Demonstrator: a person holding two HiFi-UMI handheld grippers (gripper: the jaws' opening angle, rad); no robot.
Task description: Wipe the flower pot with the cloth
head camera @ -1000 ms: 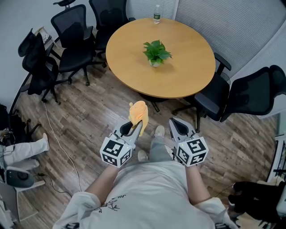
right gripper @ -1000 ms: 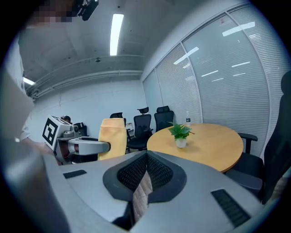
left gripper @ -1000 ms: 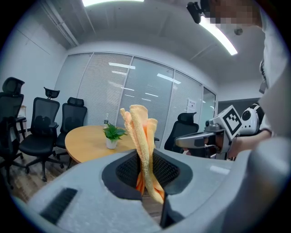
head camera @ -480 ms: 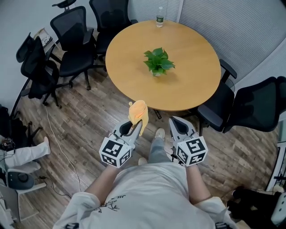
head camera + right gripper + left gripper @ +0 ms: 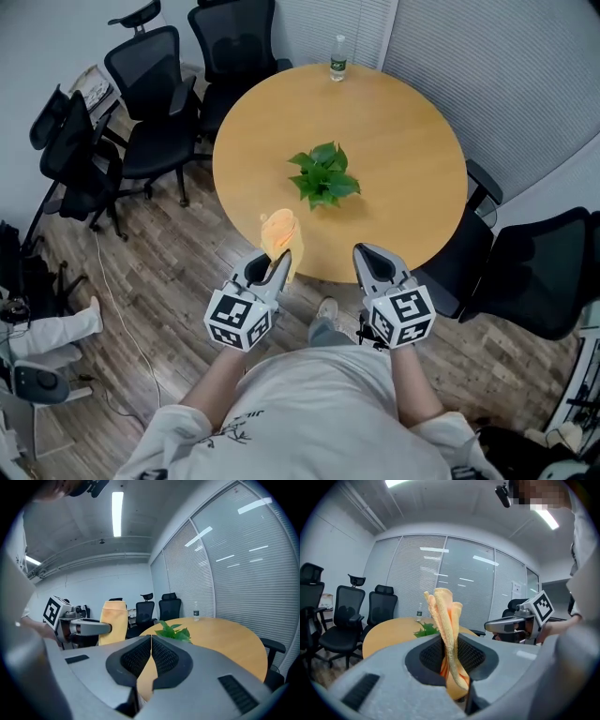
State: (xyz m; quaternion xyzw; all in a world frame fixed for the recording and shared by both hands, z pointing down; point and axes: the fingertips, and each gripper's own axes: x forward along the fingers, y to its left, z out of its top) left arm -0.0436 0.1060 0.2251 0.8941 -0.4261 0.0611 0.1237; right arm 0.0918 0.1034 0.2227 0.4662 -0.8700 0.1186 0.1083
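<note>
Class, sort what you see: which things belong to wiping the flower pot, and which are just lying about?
For the job: cloth, left tongs gripping it, potted plant.
Lying about: bottle, chairs.

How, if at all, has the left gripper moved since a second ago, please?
Yes. The left gripper has advanced toward the round table; its cloth now overlaps the table's near edge.
</note>
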